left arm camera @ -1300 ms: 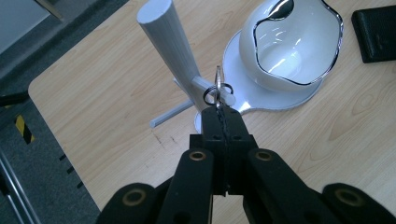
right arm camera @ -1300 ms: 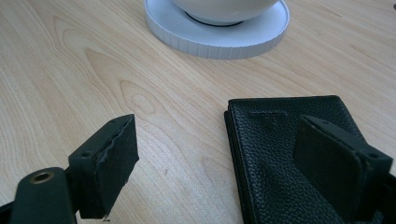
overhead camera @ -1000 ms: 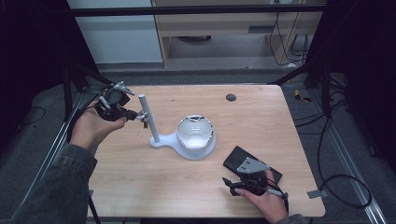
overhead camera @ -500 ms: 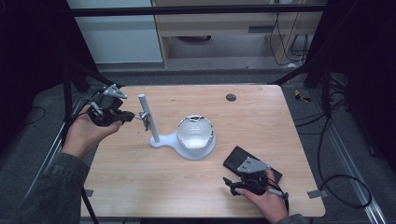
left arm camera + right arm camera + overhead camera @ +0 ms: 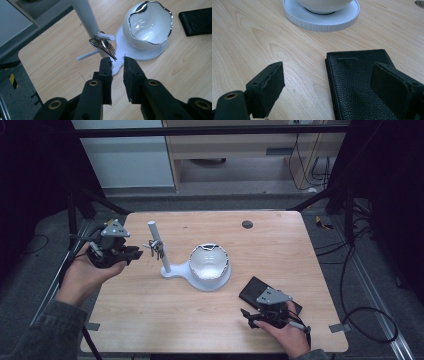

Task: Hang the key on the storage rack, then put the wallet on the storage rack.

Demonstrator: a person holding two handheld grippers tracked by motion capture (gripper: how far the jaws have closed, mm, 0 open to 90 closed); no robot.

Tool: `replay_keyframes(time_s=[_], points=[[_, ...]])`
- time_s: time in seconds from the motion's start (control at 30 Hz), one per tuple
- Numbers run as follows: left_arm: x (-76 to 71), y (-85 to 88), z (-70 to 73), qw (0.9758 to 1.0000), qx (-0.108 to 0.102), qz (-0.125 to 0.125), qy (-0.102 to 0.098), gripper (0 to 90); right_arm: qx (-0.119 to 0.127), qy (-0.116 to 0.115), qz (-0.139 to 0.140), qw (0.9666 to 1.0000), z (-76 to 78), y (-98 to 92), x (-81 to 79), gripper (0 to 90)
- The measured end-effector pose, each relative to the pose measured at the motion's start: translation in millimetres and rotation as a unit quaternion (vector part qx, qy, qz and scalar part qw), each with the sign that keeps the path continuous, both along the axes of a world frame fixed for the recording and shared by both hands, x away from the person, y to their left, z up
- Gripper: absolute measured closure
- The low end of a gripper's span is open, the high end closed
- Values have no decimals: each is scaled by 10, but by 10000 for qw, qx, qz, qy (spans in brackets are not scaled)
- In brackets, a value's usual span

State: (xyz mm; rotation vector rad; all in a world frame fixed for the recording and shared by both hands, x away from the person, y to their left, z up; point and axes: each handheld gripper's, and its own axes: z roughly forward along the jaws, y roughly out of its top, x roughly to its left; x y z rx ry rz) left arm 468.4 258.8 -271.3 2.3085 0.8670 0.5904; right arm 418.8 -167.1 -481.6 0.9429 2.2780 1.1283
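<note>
The small bunch of metal keys [image 5: 103, 45] hangs from a short white peg on the slim white upright post [image 5: 159, 247] of a white stand, whose round base [image 5: 176, 270] lies flat on the pale wooden surface [image 5: 150, 320] and carries a glossy white bowl with a wavy silver rim [image 5: 209, 261]. In the left gripper view the keys dangle free on the peg, their tips just above and ahead of the jaw tips, touching neither pad.

The left gripper [image 5: 131, 253] sits just beside the post on its left in the high view, apart from it. Its jaws have just been opening and now stand a narrow gap apart with nothing between them. By my reading, hanging the keys is done and the step in hand is the release and retreat from the stand.

The right gripper [image 5: 248, 316] rests near the front right of the surface, its jaws spread wide and not clamped on anything. In the right gripper view the black textured leather wallet [image 5: 359, 82] lies flat between them, one pad over its far edge.

The next move probably belongs to that wallet: the right gripper would need to lower, close on the wallet's sides and lift it level, perhaps toward the bowl. The left gripper should draw back without brushing the keys off the peg.
</note>
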Motion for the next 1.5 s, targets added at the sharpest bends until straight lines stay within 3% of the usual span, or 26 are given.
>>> replay_keyframes(time_s=[0.07, 0.23, 0.43, 0.6, 0.77, 0.93, 1.1, 1.2, 1.3, 1.5], points=[[-131, -29, -67, 9999, -81, -84, -102, 640, 18, -19, -22, 10000, 6, -17, 1, 114], [-273, -110, -208, 9997, -111, -200, -104, 550, 31, -28, -66, 10000, 17, -40, -3, 110], [-351, -231, -340, 9994, -175, -293, -71, 447, 37, -57, -123, 9999, 27, -85, -9, 111], [-419, -414, -478, 9985, -230, -495, -82, 358, 112, -101, -319, 9994, 42, -195, -5, 118], [-463, -625, -661, 9968, -314, -733, 51, 282, 166, -124, -461, 9987, 57, -268, -18, 118], [-492, -863, -825, 9938, -494, -981, 156, 191, 172, -170, -609, 9978, 66, -361, -66, 115], [-509, -1067, -972, 9878, -746, -1340, 252, 116, 165, -151, -723, 9971, 61, -433, -92, 101], [-518, -1224, -1105, 9844, -911, -1484, 241, 133, 185, -193, -799, 9964, 76, -499, -116, 100], [-513, -1311, -1178, 9836, -909, -1530, 293, 143, 181, -200, -835, 9961, 77, -542, -119, 100], [-446, -1539, -1395, 9799, -824, -1719, 583, 156, 152, -223, -931, 9953, 74, -610, -123, 90]])
